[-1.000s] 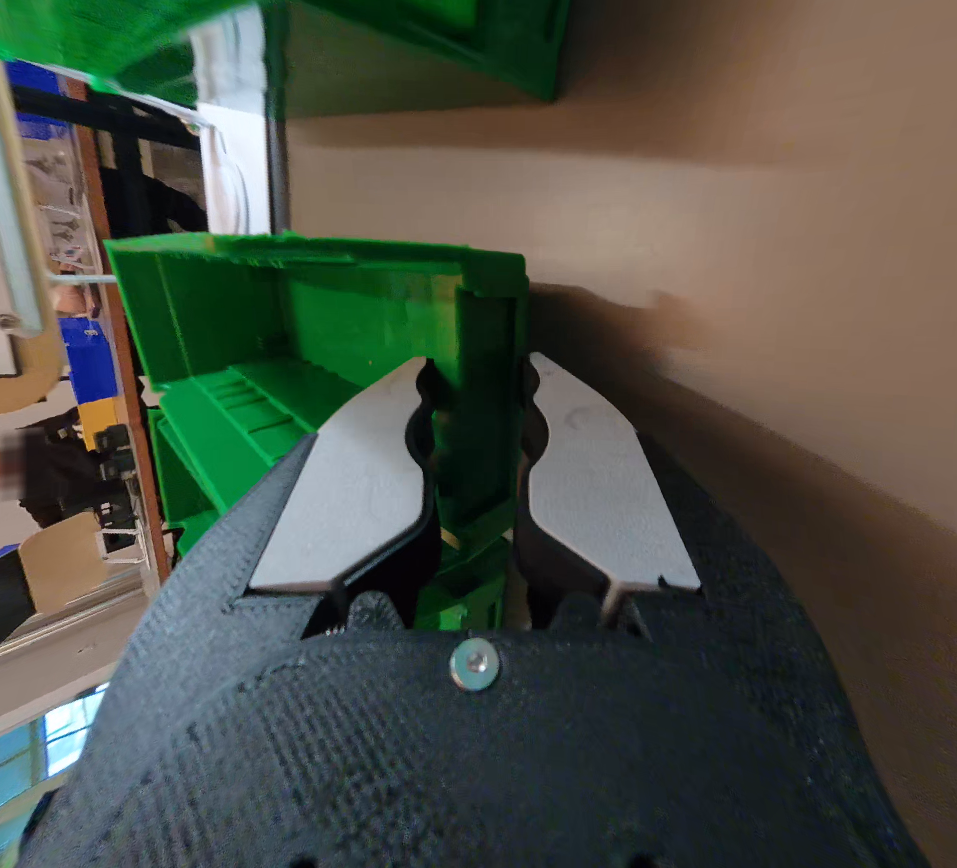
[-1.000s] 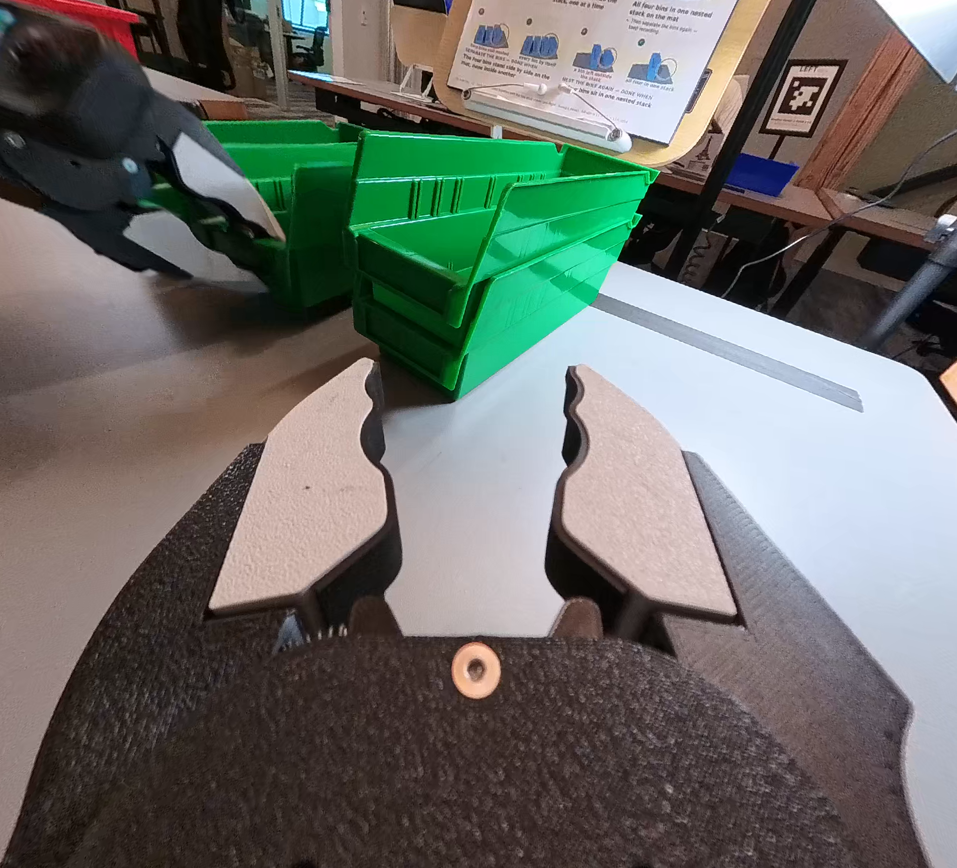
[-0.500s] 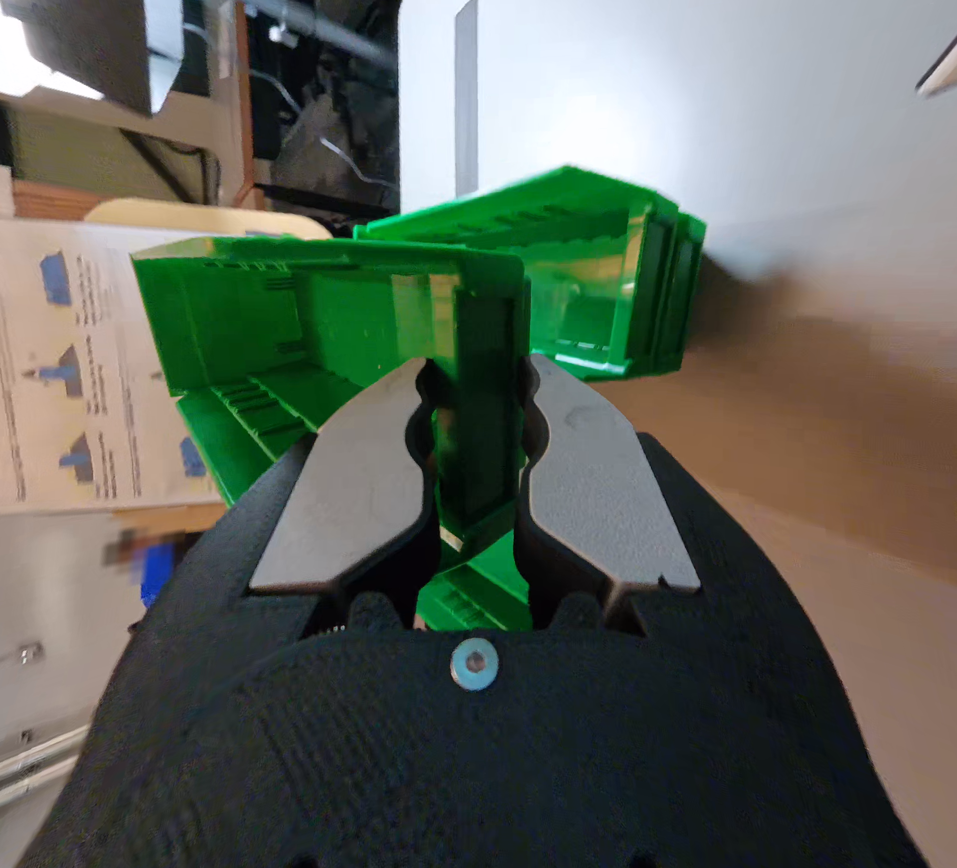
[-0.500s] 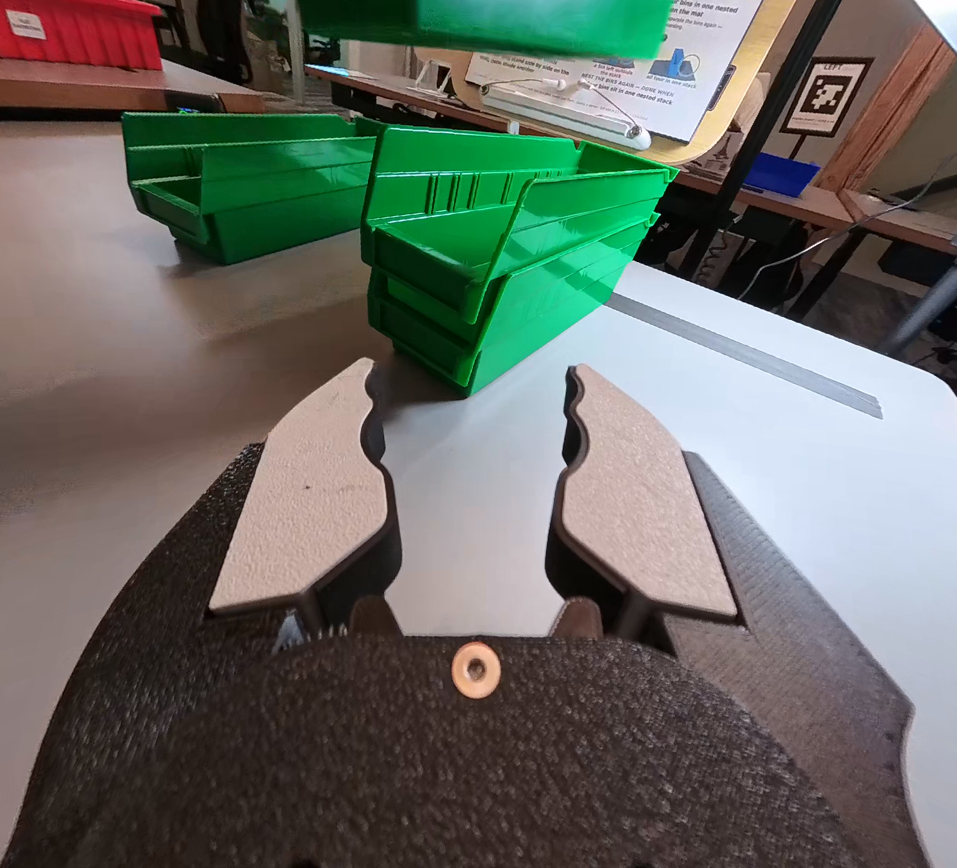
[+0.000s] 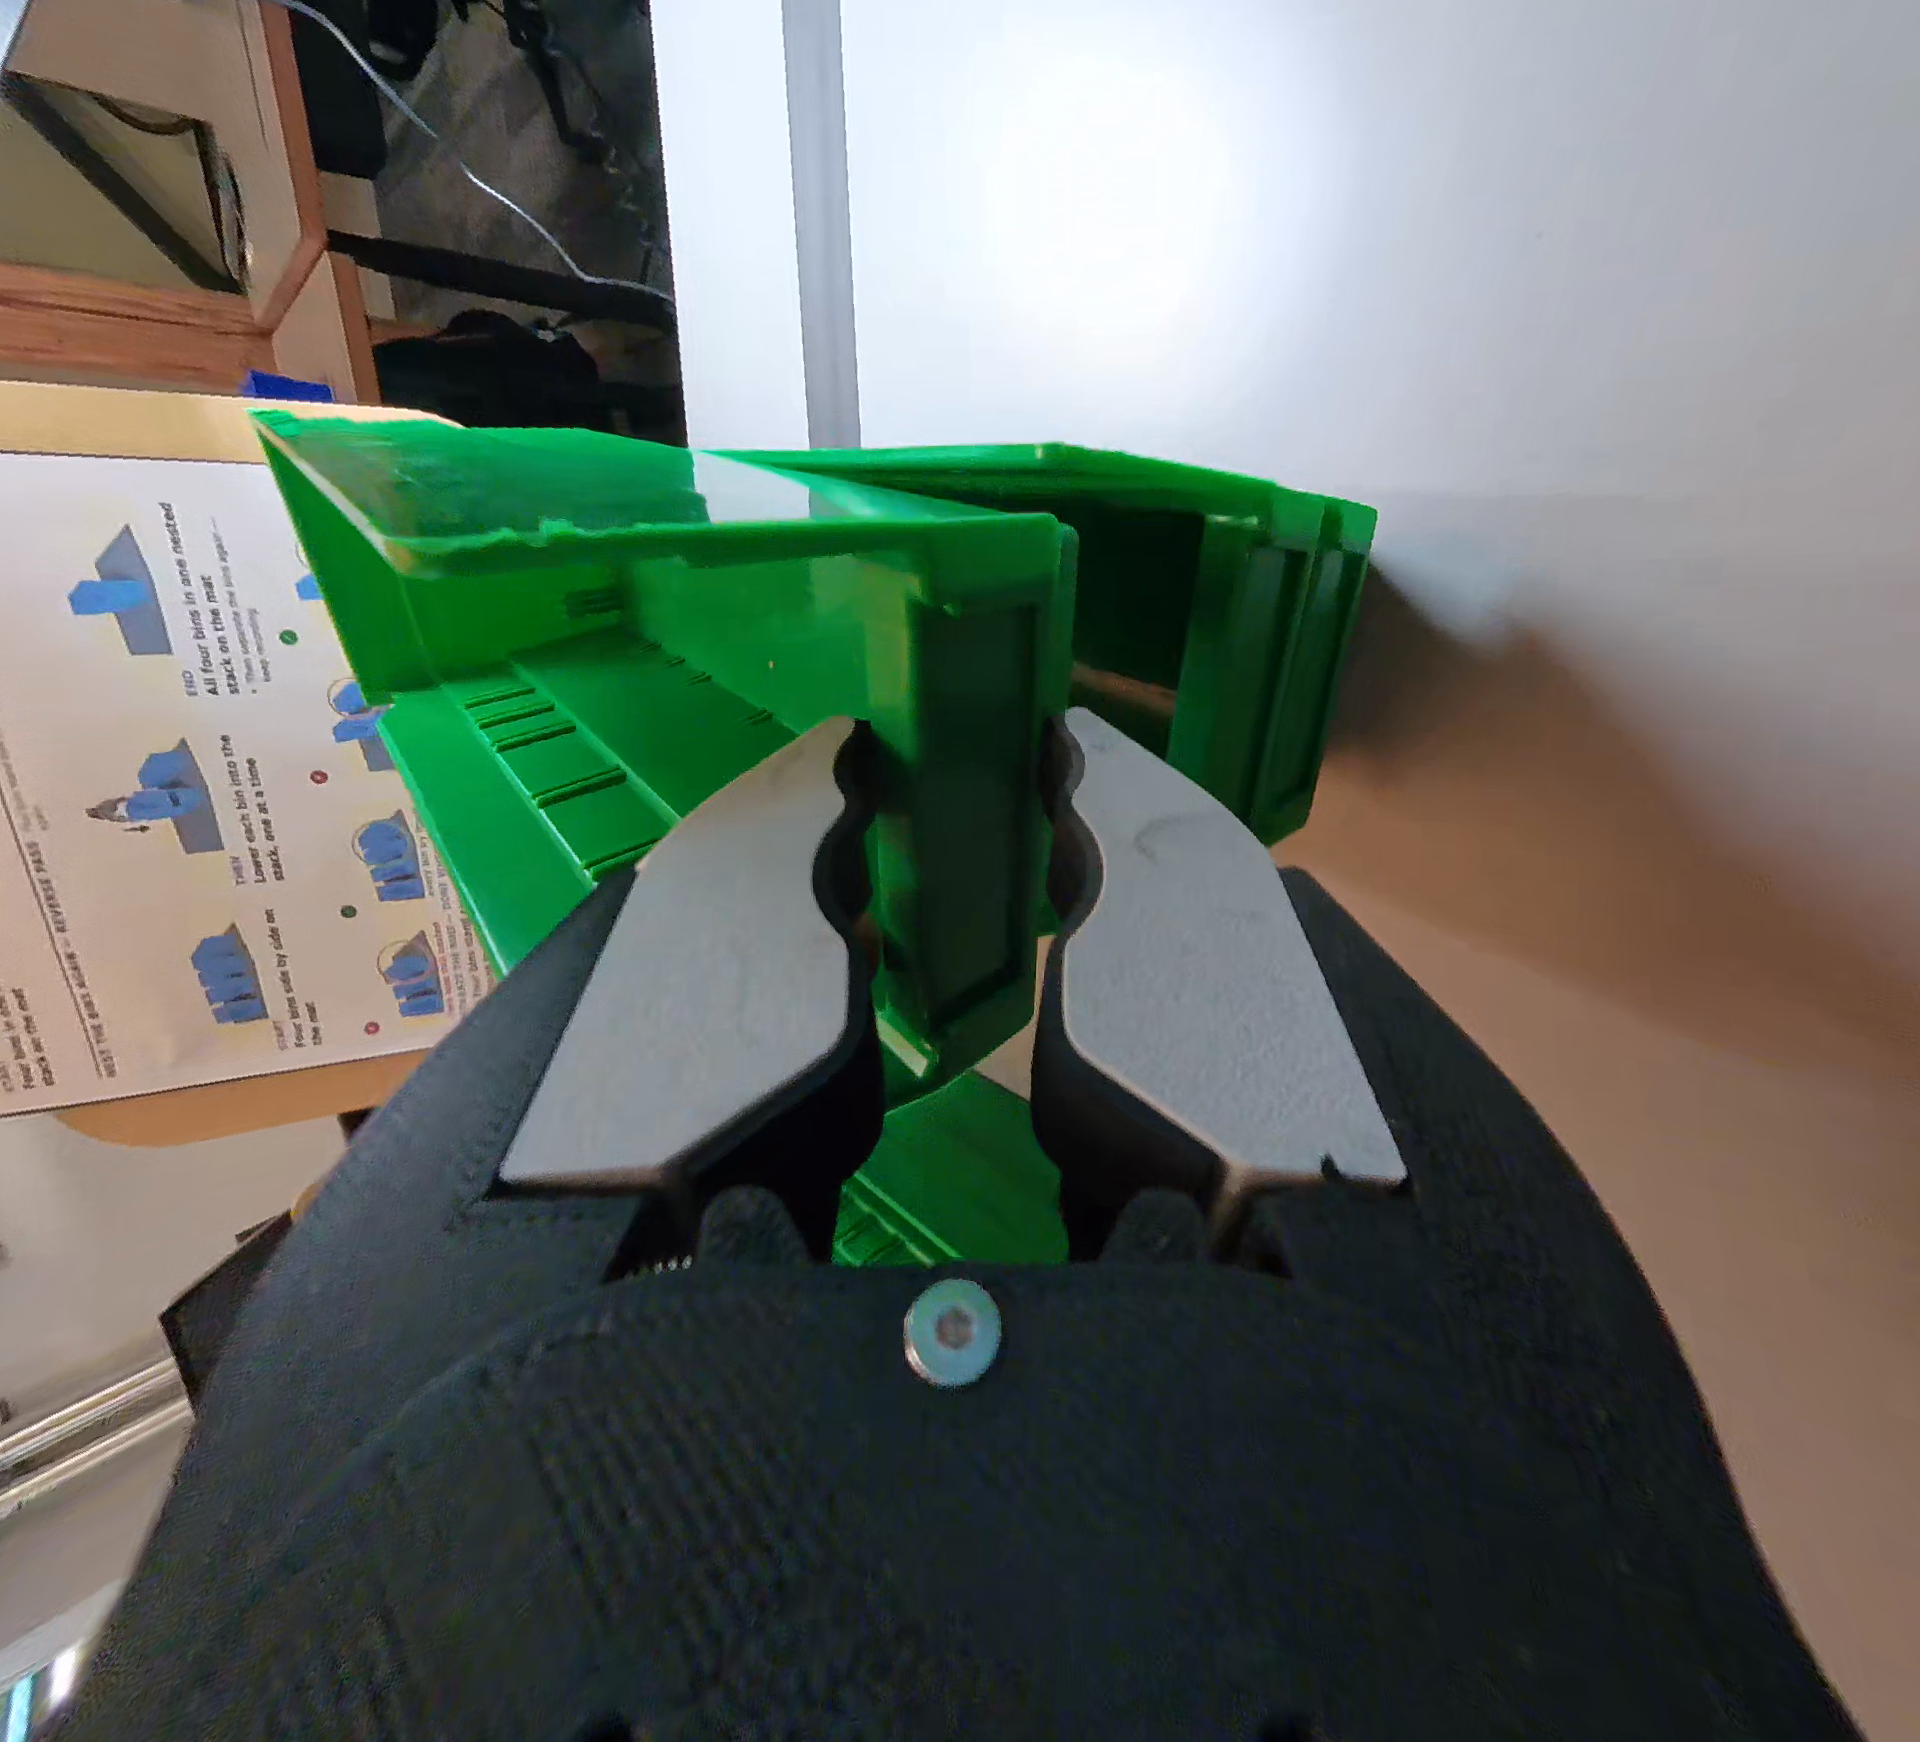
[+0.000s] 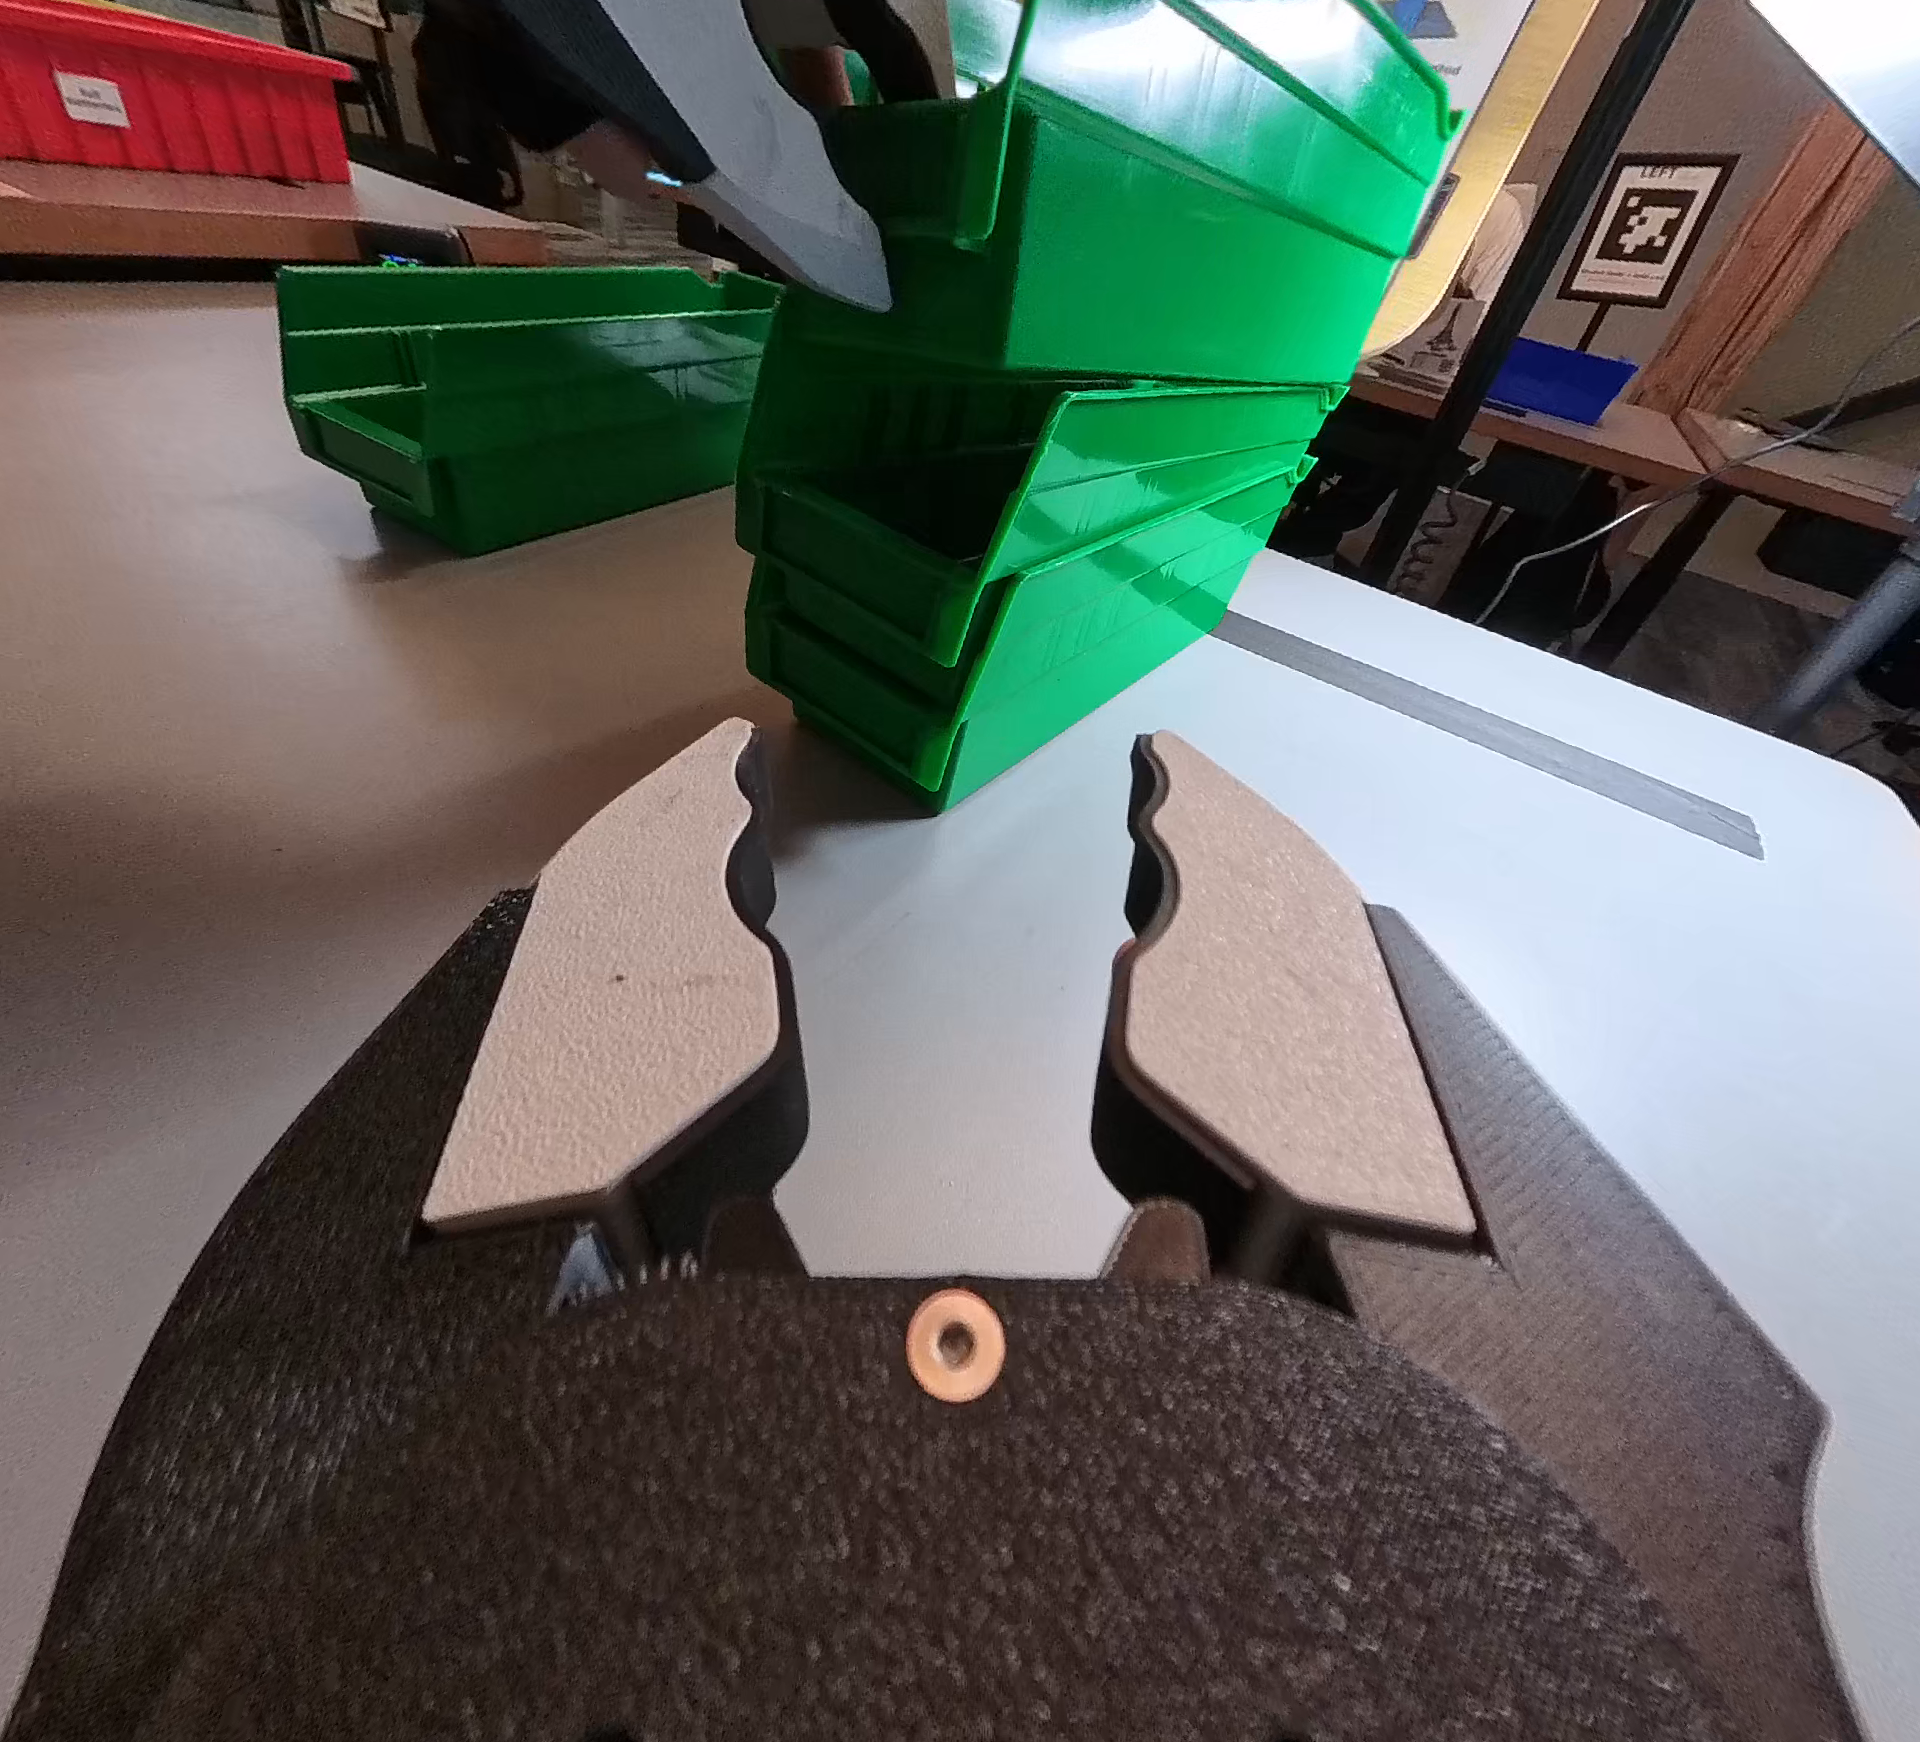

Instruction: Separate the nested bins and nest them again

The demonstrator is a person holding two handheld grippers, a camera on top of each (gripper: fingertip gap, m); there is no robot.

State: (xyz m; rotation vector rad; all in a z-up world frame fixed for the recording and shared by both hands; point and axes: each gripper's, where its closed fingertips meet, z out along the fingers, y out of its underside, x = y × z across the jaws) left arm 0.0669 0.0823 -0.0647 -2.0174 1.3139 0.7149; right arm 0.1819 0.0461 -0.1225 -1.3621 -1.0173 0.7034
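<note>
My left gripper [image 5: 951, 757] is shut on the front wall of a green bin [image 5: 727, 653] and holds it tilted over a stack of two nested green bins [image 6: 997, 570]. In the right wrist view the held bin [image 6: 1174, 238] hangs just above the stack, its lower edge near the stack's top rim, with the left gripper [image 6: 842, 186] on its near end. The stack shows behind the held bin in the left wrist view [image 5: 1268, 632]. Another green bin [image 6: 520, 393] stands alone on the table to the left. My right gripper [image 6: 945, 757] is open and empty, low over the table in front of the stack.
A grey tape strip [image 6: 1486, 736] runs across the table [image 6: 1351, 913] right of the stack. An instruction board [image 5: 135, 757] stands behind the bins. A red bin [image 6: 166, 103] sits on another table at the far left. A black stand pole [image 6: 1590, 134] rises at the right. The gap from one gripper's tips to the other's is roughly 15 cm.
My left gripper has carried the green bin from the left side up and over to the stack and lowered it to just above the stack. My right gripper has stayed open and nearly still.
</note>
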